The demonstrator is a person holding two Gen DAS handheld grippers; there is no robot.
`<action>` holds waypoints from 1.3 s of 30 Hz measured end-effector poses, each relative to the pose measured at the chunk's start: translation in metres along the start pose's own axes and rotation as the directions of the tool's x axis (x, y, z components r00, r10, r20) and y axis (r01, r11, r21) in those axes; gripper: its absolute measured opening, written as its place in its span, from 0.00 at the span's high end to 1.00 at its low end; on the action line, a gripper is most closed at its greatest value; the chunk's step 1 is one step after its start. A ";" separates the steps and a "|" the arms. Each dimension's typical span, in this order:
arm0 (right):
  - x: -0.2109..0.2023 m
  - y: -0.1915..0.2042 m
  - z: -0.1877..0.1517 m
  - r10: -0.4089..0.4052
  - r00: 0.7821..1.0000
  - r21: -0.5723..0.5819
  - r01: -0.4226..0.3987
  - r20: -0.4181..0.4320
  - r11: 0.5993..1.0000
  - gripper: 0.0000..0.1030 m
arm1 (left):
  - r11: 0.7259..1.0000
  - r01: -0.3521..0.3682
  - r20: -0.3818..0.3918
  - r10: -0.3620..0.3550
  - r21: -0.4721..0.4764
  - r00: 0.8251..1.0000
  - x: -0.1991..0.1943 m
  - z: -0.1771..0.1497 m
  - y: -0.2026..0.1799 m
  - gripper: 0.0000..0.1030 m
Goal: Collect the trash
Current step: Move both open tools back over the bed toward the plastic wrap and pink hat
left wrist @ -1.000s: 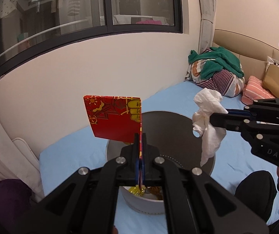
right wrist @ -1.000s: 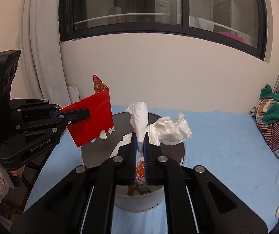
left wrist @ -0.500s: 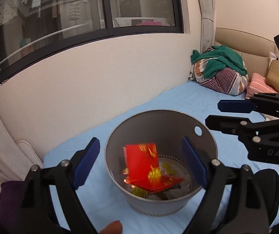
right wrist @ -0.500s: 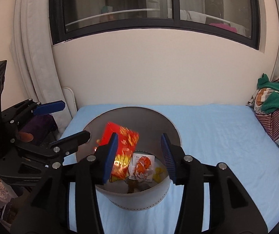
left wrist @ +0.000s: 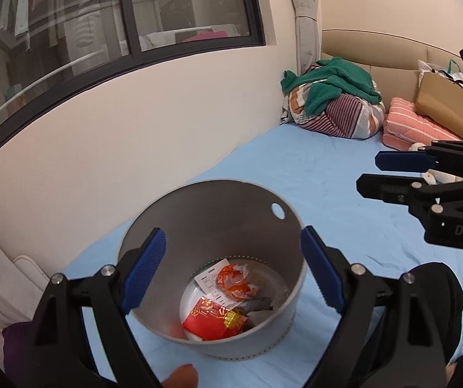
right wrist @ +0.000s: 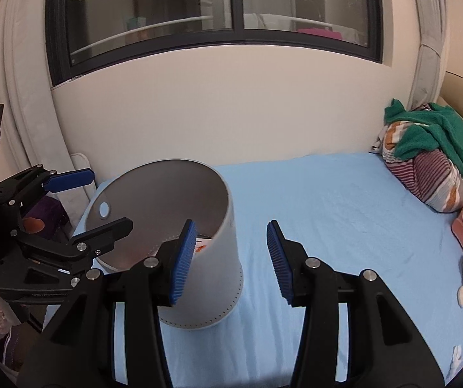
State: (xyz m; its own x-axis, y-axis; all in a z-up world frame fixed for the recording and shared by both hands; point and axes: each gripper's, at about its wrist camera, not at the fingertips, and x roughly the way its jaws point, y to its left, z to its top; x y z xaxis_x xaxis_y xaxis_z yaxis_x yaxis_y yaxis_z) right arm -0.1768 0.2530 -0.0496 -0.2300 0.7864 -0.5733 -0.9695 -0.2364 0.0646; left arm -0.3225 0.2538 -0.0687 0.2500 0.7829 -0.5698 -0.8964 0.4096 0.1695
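Fingers of left gripper (left wrist: 231,266) and right gripper (right wrist: 229,262) are spread wide, holding nothing. Red packet (left wrist: 213,320) and orange wrapper (left wrist: 236,283) lie inside the bin (left wrist: 212,200), which stands on the blue sheet (left wrist: 328,194).

Ahead of me a dark window (right wrist: 218,16) sits over a cream wall (right wrist: 231,123). A blue bed (right wrist: 328,200) runs below, curtains (right wrist: 21,97) at each side, a beige headboard (left wrist: 376,48) to the right.
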 end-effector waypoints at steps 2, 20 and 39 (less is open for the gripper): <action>-0.009 -0.017 -0.011 -0.039 0.999 0.032 0.039 0.006 0.999 0.50 | 0.999 0.029 0.003 -0.029 0.025 1.000 0.003 0.002 -0.015 0.17; -0.142 -0.181 -0.158 -0.462 0.877 0.303 0.479 -0.130 0.824 0.50 | 0.857 0.445 -0.073 -0.442 0.260 0.894 0.030 -0.002 -0.247 0.17; -0.278 -0.298 -0.366 -0.700 0.587 0.601 0.749 -0.407 0.279 0.36 | 0.545 0.742 -0.305 -0.684 0.390 0.663 0.034 -0.058 -0.499 0.17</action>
State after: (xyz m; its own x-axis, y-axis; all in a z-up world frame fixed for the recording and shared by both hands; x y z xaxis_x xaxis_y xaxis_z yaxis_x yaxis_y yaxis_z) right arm 0.2069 -0.1041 -0.2087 0.5778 0.3945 -0.7145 -0.4933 0.8662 0.0793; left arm 0.1115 0.0488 -0.2193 0.6670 0.0958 -0.7388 -0.1604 0.9869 -0.0169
